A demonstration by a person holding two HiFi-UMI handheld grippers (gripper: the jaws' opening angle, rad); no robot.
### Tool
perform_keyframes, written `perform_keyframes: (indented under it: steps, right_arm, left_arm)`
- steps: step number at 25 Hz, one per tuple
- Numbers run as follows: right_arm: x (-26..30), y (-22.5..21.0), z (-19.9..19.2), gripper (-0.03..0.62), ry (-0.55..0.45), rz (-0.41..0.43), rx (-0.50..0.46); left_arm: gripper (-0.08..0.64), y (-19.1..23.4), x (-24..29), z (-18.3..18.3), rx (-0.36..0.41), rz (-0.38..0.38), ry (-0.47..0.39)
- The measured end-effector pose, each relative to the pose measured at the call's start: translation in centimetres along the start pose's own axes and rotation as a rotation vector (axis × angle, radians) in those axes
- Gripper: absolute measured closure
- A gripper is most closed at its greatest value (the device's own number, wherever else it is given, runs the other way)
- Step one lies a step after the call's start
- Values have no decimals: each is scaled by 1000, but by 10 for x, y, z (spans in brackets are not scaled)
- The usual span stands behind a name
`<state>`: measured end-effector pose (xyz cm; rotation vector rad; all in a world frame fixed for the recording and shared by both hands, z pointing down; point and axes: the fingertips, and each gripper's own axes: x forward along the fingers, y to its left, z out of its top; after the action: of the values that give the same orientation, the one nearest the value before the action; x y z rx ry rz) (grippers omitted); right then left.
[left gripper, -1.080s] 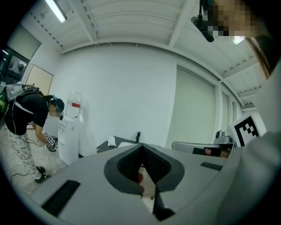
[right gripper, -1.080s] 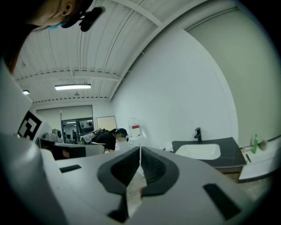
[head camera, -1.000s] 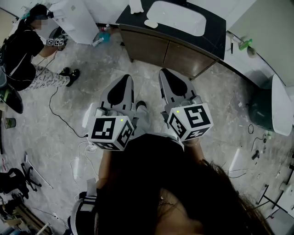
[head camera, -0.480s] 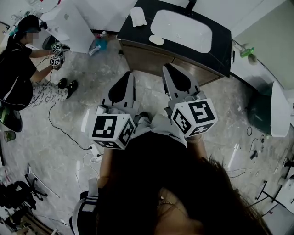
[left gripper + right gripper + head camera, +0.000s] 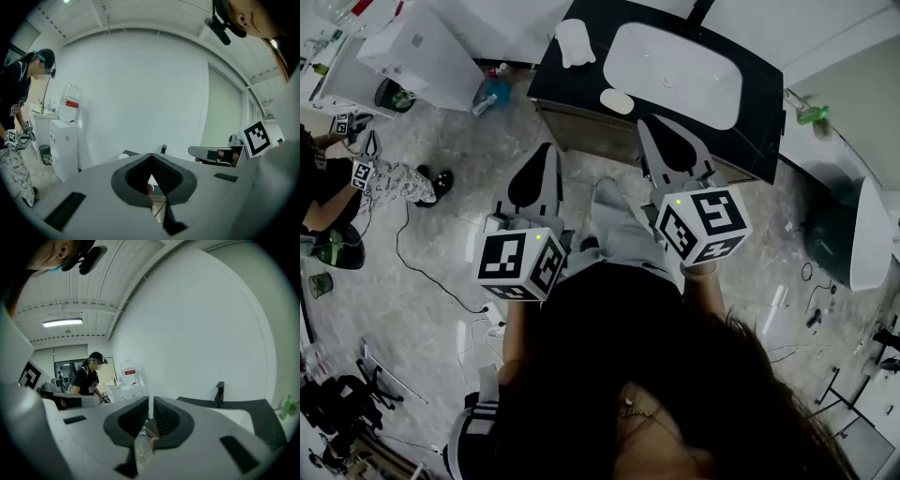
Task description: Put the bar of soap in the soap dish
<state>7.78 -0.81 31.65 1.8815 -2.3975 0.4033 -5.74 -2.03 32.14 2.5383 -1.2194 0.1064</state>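
Grey plastic left gripper (image 5: 547,150) and right gripper (image 5: 647,125) are held shut and empty before the white inset basin (image 5: 675,70), where the small white oval bar (image 5: 617,101) beside it, probably the soap, could be shoved aside unless the jaws are parted.

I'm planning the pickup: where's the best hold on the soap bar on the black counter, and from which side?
Likely grip the soap bar across its narrower width, from above: it lies flat, a low oval on the counter left of the basin, with bare counter around it.
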Motion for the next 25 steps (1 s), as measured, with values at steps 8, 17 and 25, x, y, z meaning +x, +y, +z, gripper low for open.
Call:
perform_keyframes:
  steps: [8,17,25]
  right_arm:
    - [82,-68,23,574,34,35,-18]
    - [139,-107,19,574,65,47,-54]
    - [172,-114,-15,574,162,68,-126]
  left_arm:
    - [560,22,98,27,-21,45,-8]
    - [560,53,141,38,-37,134,11]
    - [560,77,156,42,-45,133,10]
